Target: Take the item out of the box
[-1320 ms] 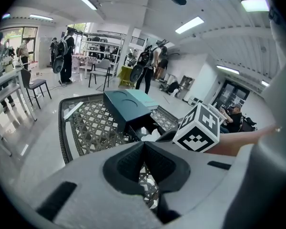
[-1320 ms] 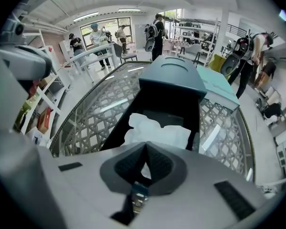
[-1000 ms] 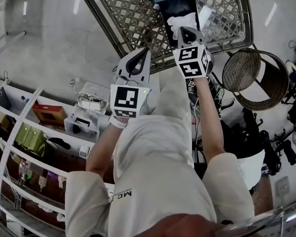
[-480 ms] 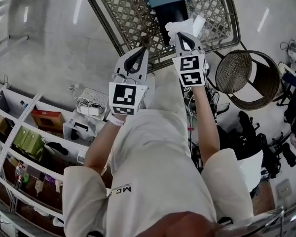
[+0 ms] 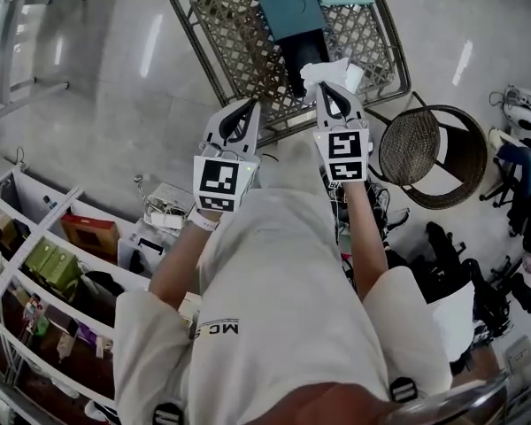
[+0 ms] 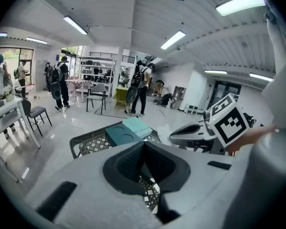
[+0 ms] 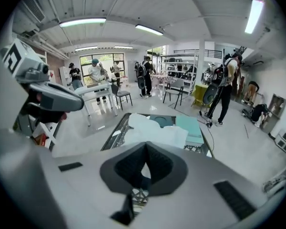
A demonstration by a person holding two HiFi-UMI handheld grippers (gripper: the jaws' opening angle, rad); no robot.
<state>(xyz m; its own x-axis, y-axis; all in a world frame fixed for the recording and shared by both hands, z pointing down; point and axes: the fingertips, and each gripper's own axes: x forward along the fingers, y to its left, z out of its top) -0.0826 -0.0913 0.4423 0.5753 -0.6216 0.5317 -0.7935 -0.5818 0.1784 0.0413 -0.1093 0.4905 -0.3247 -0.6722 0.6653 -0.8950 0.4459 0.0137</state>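
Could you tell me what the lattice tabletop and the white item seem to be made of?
The tabletop looks like woven wicker lattice, tan and matt, in a dark frame. The white item seems to be soft paper or cloth, matt; it is crumpled.

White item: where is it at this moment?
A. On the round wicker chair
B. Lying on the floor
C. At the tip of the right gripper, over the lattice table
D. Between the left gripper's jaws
C: the white item is pinched at the tip of the right gripper above the lattice table, while the left gripper is shut on nothing.
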